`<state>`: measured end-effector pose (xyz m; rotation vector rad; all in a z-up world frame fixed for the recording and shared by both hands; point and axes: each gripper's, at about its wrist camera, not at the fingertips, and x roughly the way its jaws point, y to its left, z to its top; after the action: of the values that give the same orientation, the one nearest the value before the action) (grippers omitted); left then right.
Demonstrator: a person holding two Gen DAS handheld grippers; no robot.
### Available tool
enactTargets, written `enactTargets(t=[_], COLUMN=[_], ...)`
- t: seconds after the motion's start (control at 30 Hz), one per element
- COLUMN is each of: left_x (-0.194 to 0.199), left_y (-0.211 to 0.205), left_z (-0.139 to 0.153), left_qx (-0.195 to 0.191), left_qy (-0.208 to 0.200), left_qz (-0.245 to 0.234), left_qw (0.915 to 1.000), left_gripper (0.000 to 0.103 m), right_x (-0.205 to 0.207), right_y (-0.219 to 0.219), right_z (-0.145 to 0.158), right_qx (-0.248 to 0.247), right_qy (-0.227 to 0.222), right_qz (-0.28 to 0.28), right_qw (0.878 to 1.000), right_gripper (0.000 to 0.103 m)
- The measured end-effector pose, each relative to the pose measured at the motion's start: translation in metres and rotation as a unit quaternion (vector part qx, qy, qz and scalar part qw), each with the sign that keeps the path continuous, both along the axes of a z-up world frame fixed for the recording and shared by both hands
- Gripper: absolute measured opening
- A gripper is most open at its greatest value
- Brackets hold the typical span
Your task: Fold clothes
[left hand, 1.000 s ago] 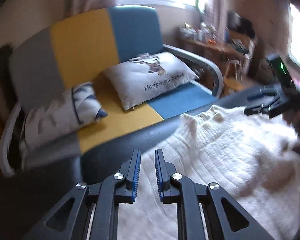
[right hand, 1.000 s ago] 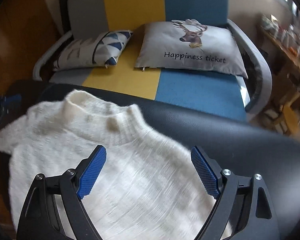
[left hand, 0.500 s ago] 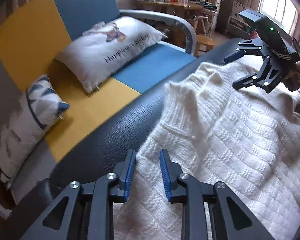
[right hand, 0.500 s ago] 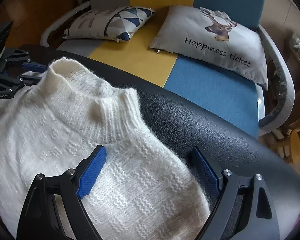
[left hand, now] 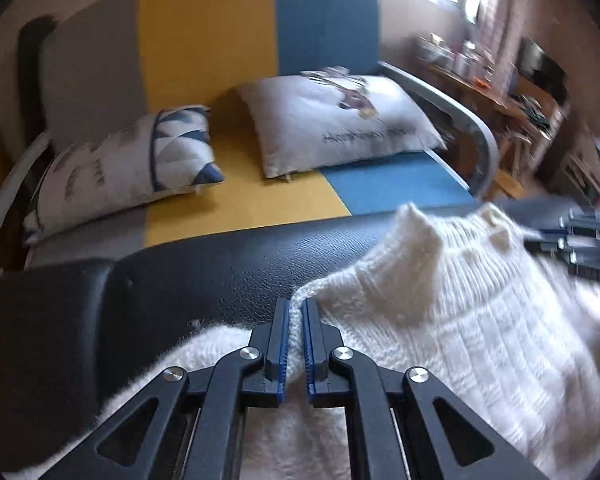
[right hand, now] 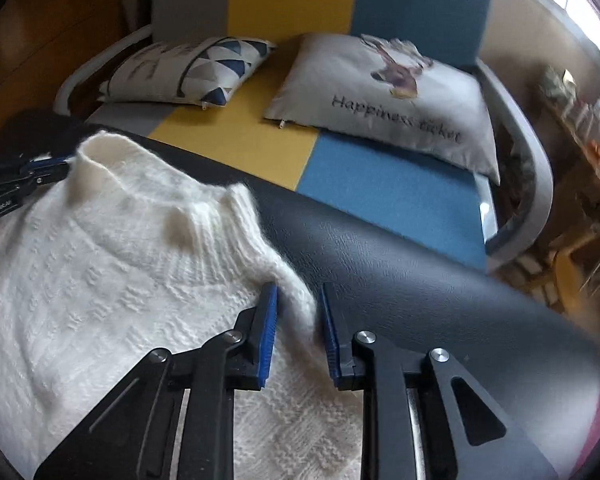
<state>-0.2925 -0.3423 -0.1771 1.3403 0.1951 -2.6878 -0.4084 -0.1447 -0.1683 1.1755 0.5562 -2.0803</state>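
Nearest the left camera, left gripper (left hand: pixel 296 312): blue-padded jaws drawn nearly together after just closing, pinching a thin ridge of white knit sweater (left hand: pixel 440 320) between them. Right of those jaws, the sweater's ribbed collar standing up; left of and beyond them, bare black leather surface (left hand: pixel 180 276).

Nearest the right camera, right gripper (right hand: pixel 298 294): jaws just closed in from a wide spread, now narrow, a fluffy fold at the sweater's shoulder edge (right hand: pixel 292 280) between the pads, both pads against the wool. Left of these jaws, the body of the sweater lying flat on the black surface (right hand: pixel 420 264), collar raised beyond; right of the jaws, only black leather.

At the far left edge of the right view, the left gripper (right hand: pixel 56 166) at the sweater's opposite shoulder. At the right edge of the left view, the right gripper (left hand: pixel 540 238), blurred, against the collar side.

Beyond the jaws in both views, a sofa (right hand: pixel 380 188) in grey, yellow and blue panels with pale curved arms. On its seat, two cushions: a triangle-patterned cushion (right hand: pixel 188 70) beyond and left, a pale deer cushion (right hand: pixel 380 92) lettered "Happiness ticket" beyond and right.

Farthest right, a cluttered wooden desk (left hand: pixel 480 92), blurred, contents not discernible.
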Motion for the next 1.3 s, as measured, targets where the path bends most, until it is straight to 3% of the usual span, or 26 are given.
enactTargets(t=[0.1,0.23,0.3,0.4,0.43,0.5,0.6,0.73,0.77,0.83,0.87,0.93,1.03,1.2,1.3], left_x=[-0.003,0.003,0.008,0.004,0.002,-0.007,-0.024,-0.04,-0.042,-0.041,-0.041,-0.04,-0.04,-0.05,-0.021], left_y=[-0.001,0.0,0.01,0.03,0.034,0.042,0.048,0.047,0.046,0.04,0.034,0.023,0.008,0.005,-0.013], left_z=[0.002,0.013,0.021,0.026,0.027,0.027,0.022,0.004,0.002,0.0,-0.002,-0.005,-0.01,-0.002,0.025], left_qx=[0.011,0.031,0.023,-0.033,-0.035,-0.05,-0.061,-0.046,-0.041,-0.019,0.002,0.045,0.1,0.118,0.153], left_qy=[-0.006,0.018,0.039,0.043,0.042,0.035,0.009,-0.03,-0.033,-0.028,-0.026,-0.021,-0.016,-0.037,-0.002], left_qz=[0.04,0.044,-0.005,-0.086,-0.115,-0.164,-0.202,-0.214,-0.207,-0.17,-0.138,-0.073,0.014,0.017,0.014], left_qw=[0.9991,0.9984,0.999,0.9948,0.9919,0.9845,0.9775,0.9753,0.9769,0.9849,0.9901,0.9961,0.9947,0.9922,0.9882], left_gripper=[0.006,0.007,0.007,0.008,0.012,0.017,0.018,0.021,0.021,0.016,0.008,0.008,0.008,0.009,0.009], right_x=[0.005,0.004,0.006,0.011,0.013,0.015,0.021,0.023,0.022,0.014,0.01,-0.003,-0.013,-0.013,0.001], right_y=[-0.006,-0.007,-0.006,-0.003,-0.004,-0.01,-0.031,-0.055,-0.06,-0.056,-0.053,-0.037,-0.017,-0.015,-0.019], right_z=[-0.001,0.001,0.007,0.027,0.036,0.043,0.041,0.019,0.012,0.008,0.006,0.003,-0.005,0.002,0.023], right_qx=[0.019,0.037,0.04,-0.002,-0.021,-0.033,-0.016,0.033,0.055,0.051,0.048,0.023,-0.018,-0.002,0.015], right_qy=[0.026,0.037,0.039,0.027,0.023,0.014,0.018,0.04,0.051,0.056,0.058,0.044,0.009,0.006,0.031], right_qz=[0.0,-0.019,-0.017,0.004,0.018,0.042,0.083,0.091,0.085,0.054,0.037,-0.025,-0.066,-0.07,-0.035], right_qw=[0.999,0.998,0.998,1.0,0.999,0.998,0.996,0.995,0.993,0.996,0.996,0.998,0.998,0.998,0.999], right_gripper=[0.023,0.023,0.023,0.027,0.033,0.056,0.058,0.058,0.058,0.058,0.058,0.058,0.068,0.072,0.072])
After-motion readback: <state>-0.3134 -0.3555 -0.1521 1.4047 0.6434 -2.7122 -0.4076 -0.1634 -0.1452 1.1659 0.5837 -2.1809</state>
